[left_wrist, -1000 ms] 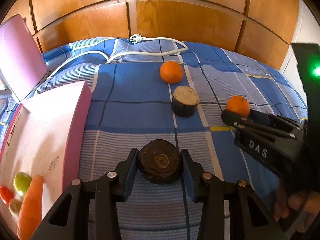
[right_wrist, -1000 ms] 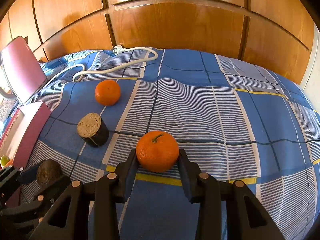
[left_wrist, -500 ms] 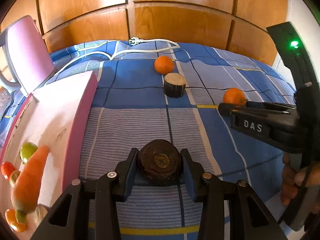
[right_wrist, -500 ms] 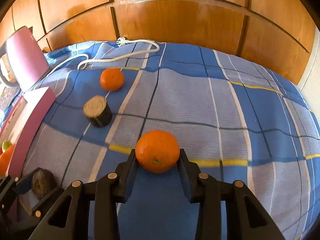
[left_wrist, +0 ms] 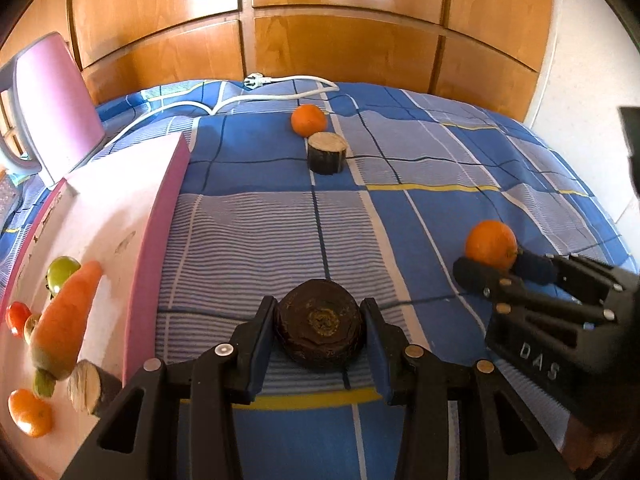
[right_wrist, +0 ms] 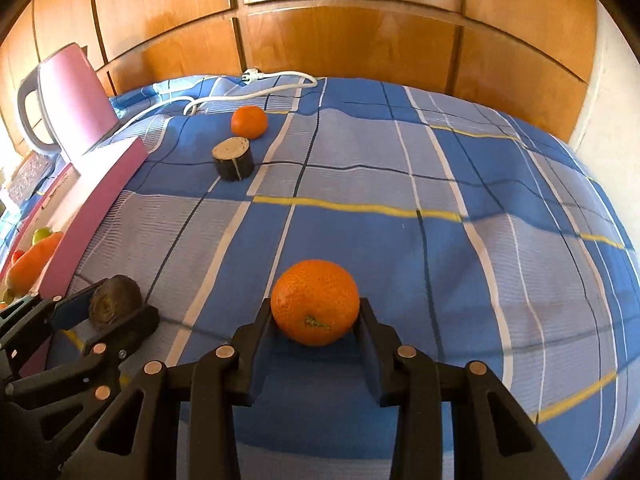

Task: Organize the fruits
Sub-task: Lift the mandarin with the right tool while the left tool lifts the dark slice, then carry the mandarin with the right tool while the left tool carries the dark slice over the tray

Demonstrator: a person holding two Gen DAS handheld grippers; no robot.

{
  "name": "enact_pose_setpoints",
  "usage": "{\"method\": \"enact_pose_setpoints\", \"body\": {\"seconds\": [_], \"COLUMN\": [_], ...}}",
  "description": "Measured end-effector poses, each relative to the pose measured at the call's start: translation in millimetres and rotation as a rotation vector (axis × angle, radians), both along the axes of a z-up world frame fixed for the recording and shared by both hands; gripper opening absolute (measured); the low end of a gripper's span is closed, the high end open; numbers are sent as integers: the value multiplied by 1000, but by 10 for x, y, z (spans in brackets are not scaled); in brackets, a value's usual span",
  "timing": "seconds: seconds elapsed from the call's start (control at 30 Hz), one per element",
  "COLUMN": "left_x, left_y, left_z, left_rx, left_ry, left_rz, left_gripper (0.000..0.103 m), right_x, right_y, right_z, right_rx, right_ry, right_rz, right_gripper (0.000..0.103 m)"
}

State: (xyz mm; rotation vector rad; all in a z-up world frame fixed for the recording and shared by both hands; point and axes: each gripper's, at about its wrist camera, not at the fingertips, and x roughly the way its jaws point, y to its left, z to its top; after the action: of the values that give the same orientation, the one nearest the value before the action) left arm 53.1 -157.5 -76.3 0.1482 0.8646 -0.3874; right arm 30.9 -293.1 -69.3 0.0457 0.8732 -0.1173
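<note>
My left gripper (left_wrist: 319, 326) is shut on a dark brown round piece (left_wrist: 319, 324), held above the blue checked bedspread (left_wrist: 260, 240). To its right, my right gripper (right_wrist: 316, 320) is shut on an orange (right_wrist: 315, 307); that orange (left_wrist: 491, 245) also shows in the left wrist view. The brown piece (right_wrist: 114, 305) shows in the right wrist view at lower left. Farther back lie a second orange (left_wrist: 308, 119) and a short brown stub with a pale cut face (left_wrist: 327, 153). The pink box (left_wrist: 104, 216) at left holds a carrot (left_wrist: 64, 328), small green and red fruits, an orange and a cut stub.
A pink kettle (right_wrist: 76, 100) stands at the back left behind the box. A white cable with a plug (left_wrist: 280, 82) runs along the far edge of the bed. Wooden panels (left_wrist: 340, 20) close off the back. A hand (left_wrist: 588, 448) grips the right tool.
Both grippers have drawn back toward the near side of the bed with their loads. The pink box and its contents now show more on the left. The held orange has rolled, stem end now down.
</note>
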Motion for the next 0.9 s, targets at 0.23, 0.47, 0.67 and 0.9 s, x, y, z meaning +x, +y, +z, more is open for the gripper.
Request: {"method": "enact_pose_setpoints", "body": {"seconds": [0.23, 0.47, 0.67, 0.9], "left_x": [-121, -239, -290, -328], "left_y": [95, 199, 297, 426], "left_z": [98, 259, 371, 511], "left_rx": [-29, -51, -65, -89], "left_ry": [-6, -45, -66, -103], "left_rz": [-1, 6, 20, 42], "left_gripper": [42, 42, 42, 42], "right_x": [-260, -376, -418, -451], "right_y": [74, 170, 320, 463], "right_z": [10, 74, 157, 269], "right_rx": [43, 63, 48, 51], "right_ry": [-41, -58, -84, -115], "right_rz": [-44, -45, -16, 12], "right_gripper": [38, 38, 38, 38]}}
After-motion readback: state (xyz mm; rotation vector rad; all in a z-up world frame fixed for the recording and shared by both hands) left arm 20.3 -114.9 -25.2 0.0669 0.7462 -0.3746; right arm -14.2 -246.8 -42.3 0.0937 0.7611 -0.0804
